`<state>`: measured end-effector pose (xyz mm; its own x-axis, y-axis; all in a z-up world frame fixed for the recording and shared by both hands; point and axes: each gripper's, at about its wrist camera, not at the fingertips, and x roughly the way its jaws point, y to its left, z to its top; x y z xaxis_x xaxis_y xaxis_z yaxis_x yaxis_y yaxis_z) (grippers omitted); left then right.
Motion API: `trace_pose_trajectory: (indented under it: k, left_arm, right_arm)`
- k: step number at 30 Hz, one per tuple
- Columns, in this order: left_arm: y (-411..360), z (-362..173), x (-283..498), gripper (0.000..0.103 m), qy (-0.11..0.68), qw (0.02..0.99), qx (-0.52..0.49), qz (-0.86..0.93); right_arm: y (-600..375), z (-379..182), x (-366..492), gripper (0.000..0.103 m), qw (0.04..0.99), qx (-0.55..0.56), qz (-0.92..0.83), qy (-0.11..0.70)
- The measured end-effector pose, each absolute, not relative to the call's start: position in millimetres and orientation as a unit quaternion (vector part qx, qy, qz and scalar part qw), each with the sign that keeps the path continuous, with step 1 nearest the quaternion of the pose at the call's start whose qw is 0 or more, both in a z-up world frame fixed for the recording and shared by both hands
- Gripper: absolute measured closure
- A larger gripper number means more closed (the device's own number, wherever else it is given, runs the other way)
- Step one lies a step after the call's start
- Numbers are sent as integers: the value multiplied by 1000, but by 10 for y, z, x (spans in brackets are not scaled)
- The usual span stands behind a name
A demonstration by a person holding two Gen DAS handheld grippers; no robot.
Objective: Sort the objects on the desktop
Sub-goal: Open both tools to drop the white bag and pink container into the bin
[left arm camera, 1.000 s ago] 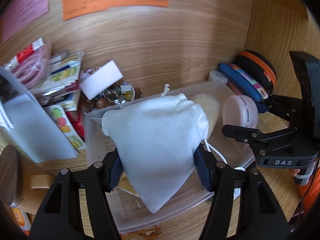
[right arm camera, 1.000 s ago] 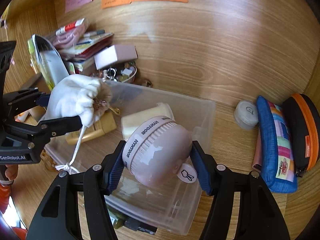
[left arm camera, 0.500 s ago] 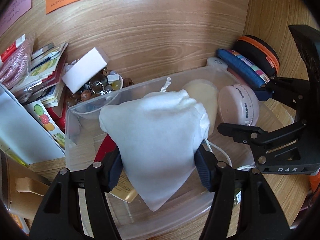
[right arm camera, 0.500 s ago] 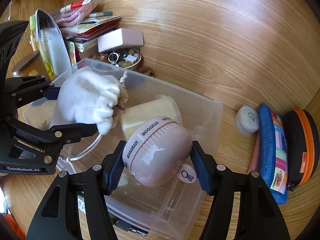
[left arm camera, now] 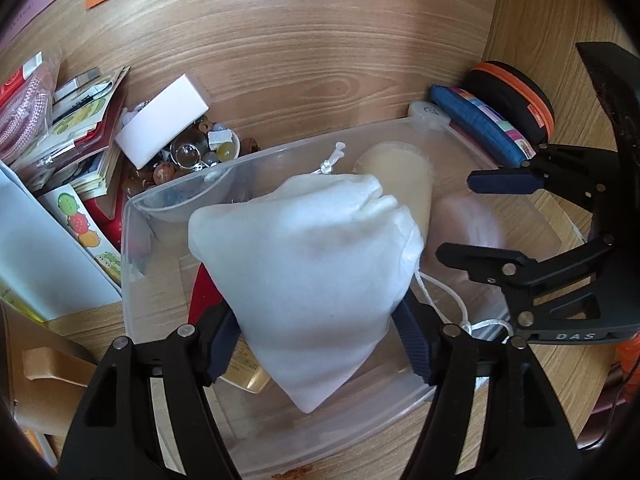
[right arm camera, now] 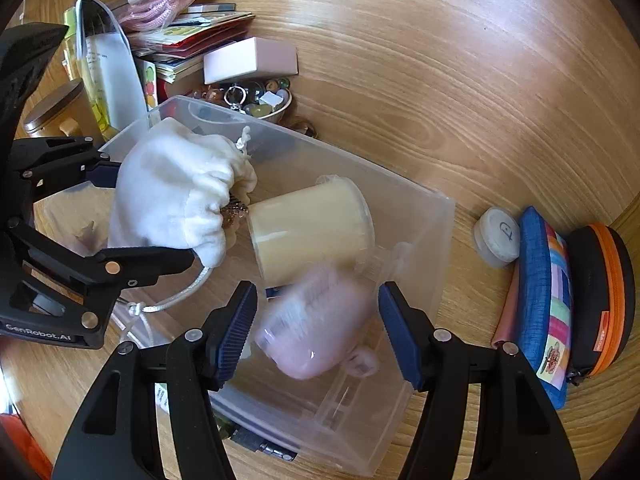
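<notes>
We see the left gripper (left arm camera: pixel 316 336) clamped on a white drawstring pouch (left arm camera: pixel 308 256), its 2 blue pads pressed into the cloth on either side. The pouch hangs above the clear plastic bin (left arm camera: pixel 132 216), and its white cord (left arm camera: pixel 444 292) trails down toward the bin's floor. In the right wrist view the same pouch (right arm camera: pixel 176 192) sits between the left gripper's fingers (right arm camera: pixel 144 260) at the bin's left end.

The right gripper (right arm camera: pixel 318 332) stands with its jaws spread wide, touching nothing. Between and below its pads we see a pink round device (right arm camera: pixel 320 324), blurred, lying in the bin (right arm camera: pixel 436 240) apart from both pads. From the left wrist view this pink device (left arm camera: pixel 468 232) is only a smear beside the right gripper (left arm camera: pixel 468 220).

A cream cylindrical container (right arm camera: pixel 312 228) lies on its side in the bin, just beside the pink device and the pouch.

Outside the bin, on the wooden desk (right arm camera: pixel 440 92), we see a small bowl of beads and rings (right arm camera: pixel 256 100) with a white box (right arm camera: pixel 250 60) resting over it, a stack of booklets (right arm camera: pixel 188 40), a small white round case (right arm camera: pixel 498 236), a blue patchwork pouch (right arm camera: pixel 544 308) and a black case with an orange zip (right arm camera: pixel 604 300).
</notes>
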<state>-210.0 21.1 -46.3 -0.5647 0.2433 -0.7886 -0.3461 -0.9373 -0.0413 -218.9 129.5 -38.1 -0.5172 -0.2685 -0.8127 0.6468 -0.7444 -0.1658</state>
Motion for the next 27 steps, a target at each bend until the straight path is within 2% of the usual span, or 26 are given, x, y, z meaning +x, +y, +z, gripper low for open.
trace_pose_trajectory:
  k: [11,27]
  left_arm:
    - [170,-370,-1961,31,53,161,-432,886]
    - [-38,103,-1518,16,47,131,-375,916]
  right_arm:
    - [1386,-215,-2056,41,265,391,-852,225]
    - [1645,172,-1686,34,248,361,-882,173]
